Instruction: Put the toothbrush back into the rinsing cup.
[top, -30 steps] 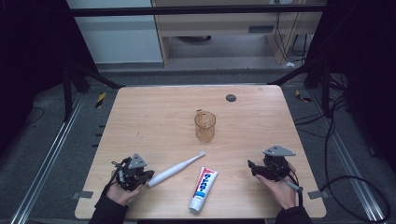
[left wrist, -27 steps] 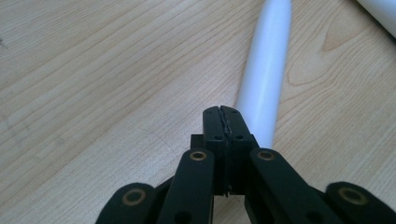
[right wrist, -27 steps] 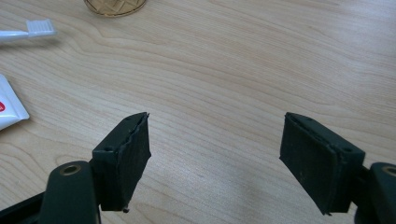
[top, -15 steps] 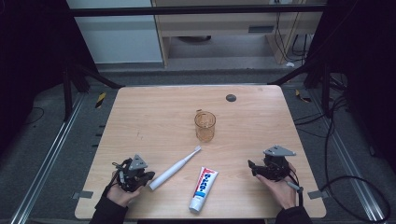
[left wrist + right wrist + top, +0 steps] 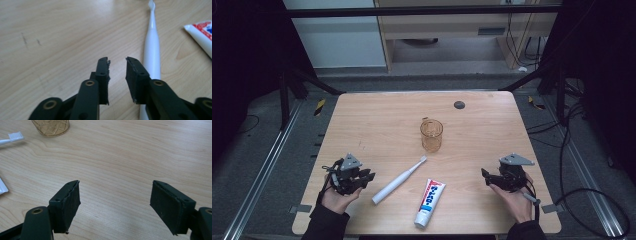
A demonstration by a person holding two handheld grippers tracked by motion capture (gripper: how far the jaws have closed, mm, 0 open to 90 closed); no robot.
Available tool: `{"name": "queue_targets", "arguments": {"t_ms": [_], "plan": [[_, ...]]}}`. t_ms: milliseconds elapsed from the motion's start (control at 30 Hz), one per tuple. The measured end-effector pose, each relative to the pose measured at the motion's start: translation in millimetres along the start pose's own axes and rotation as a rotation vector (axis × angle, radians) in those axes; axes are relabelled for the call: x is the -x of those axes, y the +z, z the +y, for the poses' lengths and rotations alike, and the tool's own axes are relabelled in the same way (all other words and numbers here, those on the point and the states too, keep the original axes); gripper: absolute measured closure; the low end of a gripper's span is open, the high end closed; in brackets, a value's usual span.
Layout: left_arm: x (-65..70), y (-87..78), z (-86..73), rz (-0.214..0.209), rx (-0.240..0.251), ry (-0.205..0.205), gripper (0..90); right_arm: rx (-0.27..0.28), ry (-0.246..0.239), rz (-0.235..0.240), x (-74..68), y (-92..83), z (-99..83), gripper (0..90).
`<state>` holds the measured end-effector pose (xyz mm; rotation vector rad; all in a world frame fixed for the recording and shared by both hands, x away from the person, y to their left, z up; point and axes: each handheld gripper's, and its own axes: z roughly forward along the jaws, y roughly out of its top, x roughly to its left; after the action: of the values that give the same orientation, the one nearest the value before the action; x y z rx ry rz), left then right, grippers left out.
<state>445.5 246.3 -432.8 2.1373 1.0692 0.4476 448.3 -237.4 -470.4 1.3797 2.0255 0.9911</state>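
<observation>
Left gripper at seven o'clock on the tabletop, fingers just opened to a narrow gap with nothing between them, toothbrush released and lying flat just beside, toward three o'clock. Right gripper at four o'clock, fingers spread wide and empty. Toothpaste tube flat at six o'clock and amber cup upright near centre, both untouched; judged an early stage, brush set down, everything else left to do.
</observation>
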Motion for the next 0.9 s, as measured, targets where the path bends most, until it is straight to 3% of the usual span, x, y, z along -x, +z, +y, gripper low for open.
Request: {"name": "queue_targets", "arguments": {"t_ms": [300, 567, 900], "plan": [[1.5, -4.2, 25.8, -0.014, 0.023, 0.017, 49.7, 0.001, 0.008, -0.004, 0.3, -1.1, 1.9, 23.5], [9.8, 5.7, 48.0, -0.038, 0.021, 0.04, 43.9, 0.003, 0.005, -0.011, 3.2, -2.4, 1.9, 23.2], [18.0, 21.0, 56.4, -0.07, -0.021, 0.067, 40.1, 0.001, 0.008, -0.009, 3.1, -1.8, 2.7, 23.1]]}}
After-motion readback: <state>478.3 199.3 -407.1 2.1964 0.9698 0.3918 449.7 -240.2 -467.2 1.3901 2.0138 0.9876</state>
